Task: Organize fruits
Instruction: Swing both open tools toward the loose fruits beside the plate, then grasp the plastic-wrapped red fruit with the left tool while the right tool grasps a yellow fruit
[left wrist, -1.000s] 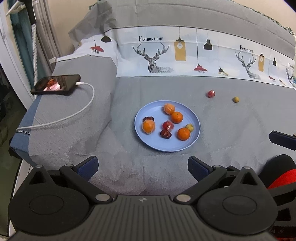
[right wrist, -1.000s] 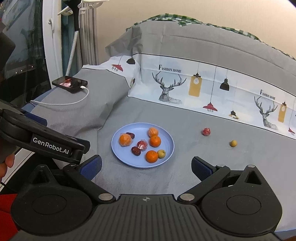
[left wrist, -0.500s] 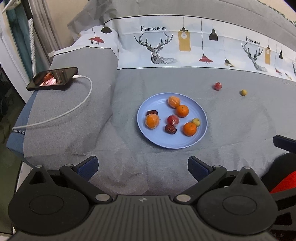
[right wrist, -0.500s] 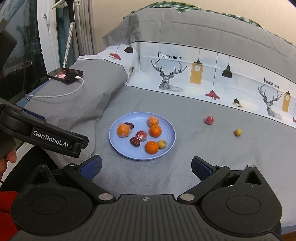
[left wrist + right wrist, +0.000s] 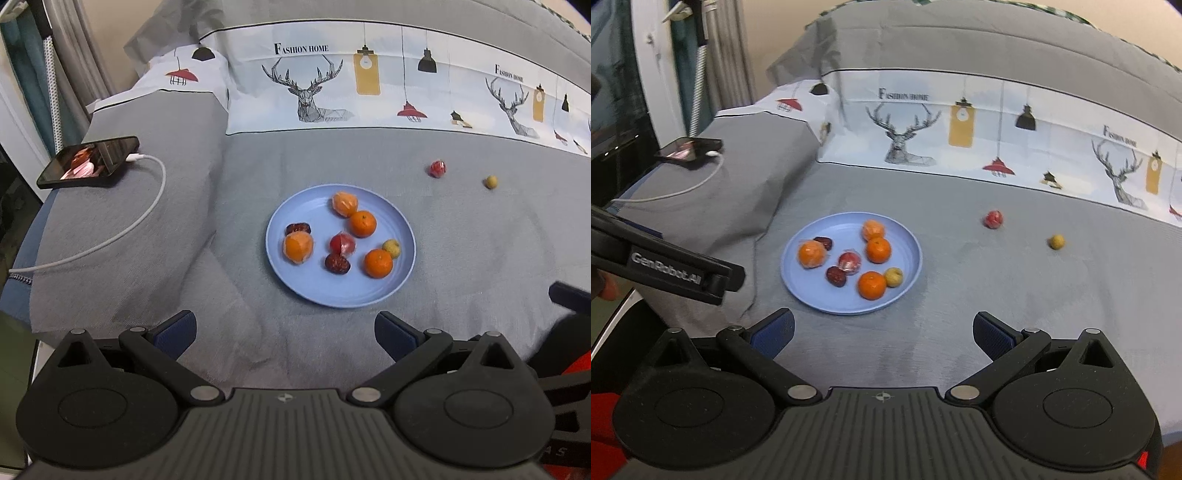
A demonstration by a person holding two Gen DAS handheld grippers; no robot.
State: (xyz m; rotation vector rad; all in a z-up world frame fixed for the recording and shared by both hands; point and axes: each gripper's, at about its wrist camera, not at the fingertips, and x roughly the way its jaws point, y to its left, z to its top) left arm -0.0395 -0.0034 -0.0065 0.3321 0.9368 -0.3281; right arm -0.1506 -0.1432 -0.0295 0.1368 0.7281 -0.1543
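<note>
A grey bedspread [image 5: 480,258] with a printed band of deer and hanging lamps fills both wrist views, and on it sits a round blue plate [image 5: 314,291] holding 8 pieces of fruit: 4 orange ones, 2 of them wrapped in clear film, 2 dark red dates, 1 wrapped red fruit at the centre and 1 small yellow-green fruit by the right rim. At far left a phone [image 5: 88,162] with a lit screen lies on a raised fold of the cover, its white charging cable [image 5: 147,206] curling toward the bed's edge. The left gripper [image 5: 284,330] hangs above the near edge of the bed with its jaws spread wide and nothing between them; the right gripper [image 5: 882,330] is likewise released and empty, facing the plate from a little farther right. Off the plate, beyond its right side, a small wrapped red fruit [image 5: 993,219] and a smaller yellow fruit [image 5: 1056,242] lie apart from each other on the bare cover.
</note>
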